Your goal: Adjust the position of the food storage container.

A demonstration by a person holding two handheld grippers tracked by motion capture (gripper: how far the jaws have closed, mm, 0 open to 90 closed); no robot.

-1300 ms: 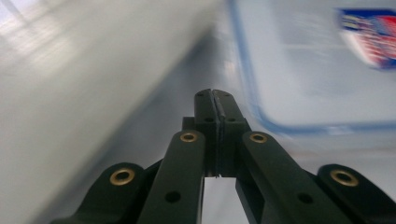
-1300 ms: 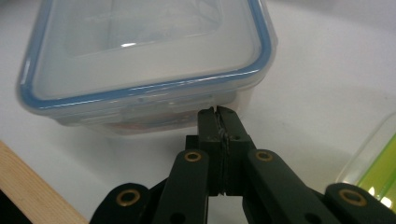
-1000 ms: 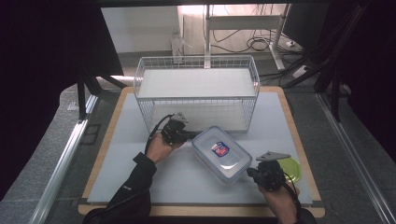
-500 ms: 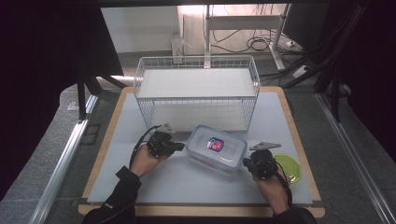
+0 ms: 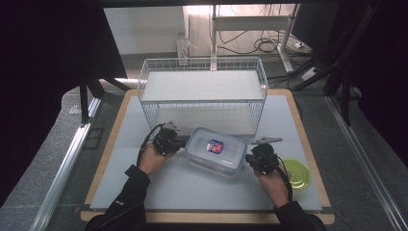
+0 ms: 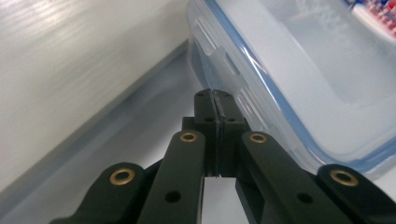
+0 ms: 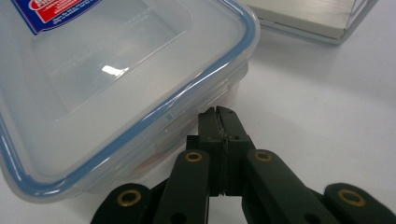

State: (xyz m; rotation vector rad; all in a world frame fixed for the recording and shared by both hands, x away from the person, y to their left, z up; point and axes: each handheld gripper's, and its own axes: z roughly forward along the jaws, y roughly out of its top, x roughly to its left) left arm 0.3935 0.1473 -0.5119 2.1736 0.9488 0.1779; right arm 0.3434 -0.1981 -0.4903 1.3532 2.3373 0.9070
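Plastic container (image 5: pixel 216 152), clear with a blue-sealed snap lid, lies flat near the middle of the table (image 5: pixel 192 192), just in front of the wire basket (image 5: pixel 202 86). Its long axis runs from the left-back toward the right-front edge. We judge it light, rigid and slippery, best taken at the short-end latches. Our left gripper (image 5: pixel 182 142) and right gripper (image 5: pixel 248 159), jaws together, meet those ends.

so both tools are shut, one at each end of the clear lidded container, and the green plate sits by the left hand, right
Not quite. The green plate sits by the right hand, not the left, as the high view shows. The rest holds: the left tool and the right tool are both shut, one at each end of the clear lidded container.
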